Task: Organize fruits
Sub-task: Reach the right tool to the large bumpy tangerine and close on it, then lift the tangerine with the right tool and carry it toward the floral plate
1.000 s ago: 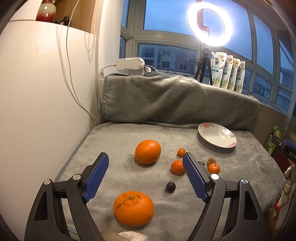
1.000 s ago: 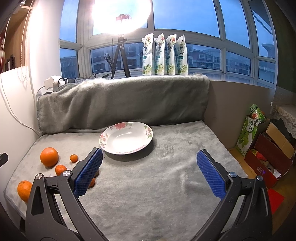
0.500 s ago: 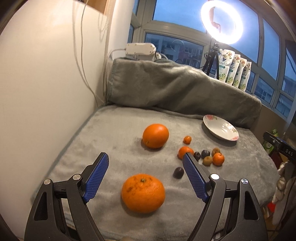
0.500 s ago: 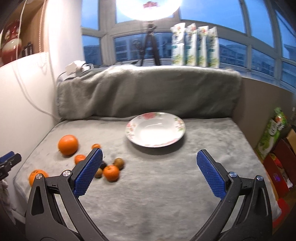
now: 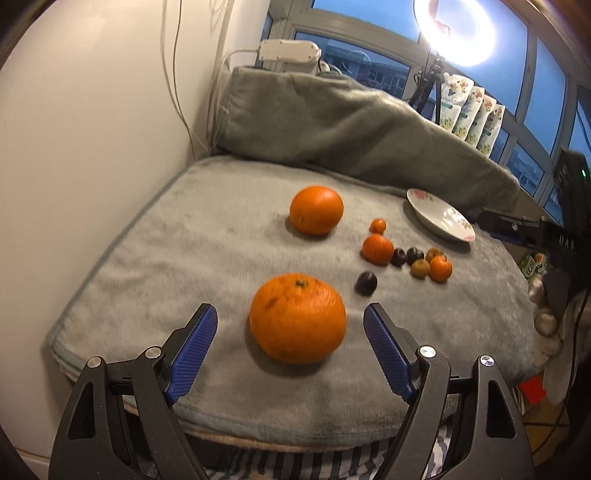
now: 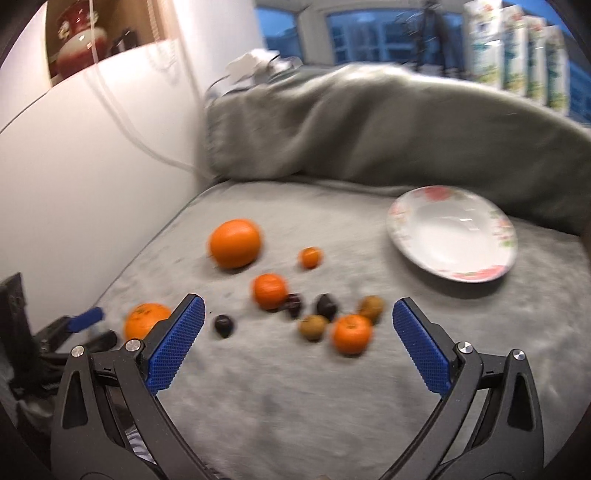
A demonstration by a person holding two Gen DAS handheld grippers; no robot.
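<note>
Fruits lie on a grey blanket. A big orange (image 5: 298, 318) sits just ahead of my open, empty left gripper (image 5: 290, 320), between its blue fingers. A second big orange (image 5: 316, 209) lies farther back. Small oranges (image 5: 377, 249), dark plums (image 5: 366, 283) and brown fruits (image 5: 420, 267) cluster to the right. A white flowered plate (image 5: 441, 219) stands empty behind them. My right gripper (image 6: 295, 317) is open and empty, hovering over the cluster: small orange (image 6: 351, 333), plum (image 6: 224, 325), brown fruit (image 6: 313, 327). The plate (image 6: 452, 232) is at right.
A white wall (image 5: 81, 129) borders the blanket on the left. A raised grey backrest (image 5: 351, 125) runs along the back, with a power strip (image 5: 288, 51), ring light (image 5: 456, 31) and refill pouches (image 5: 472, 110) behind. The blanket's front edge (image 5: 280, 421) drops off below my left gripper.
Both grippers have swung left and moved closer to the fruits. The big orange now sits between the left fingers; the small fruit cluster now lies ahead of the right gripper. Both stay open.
</note>
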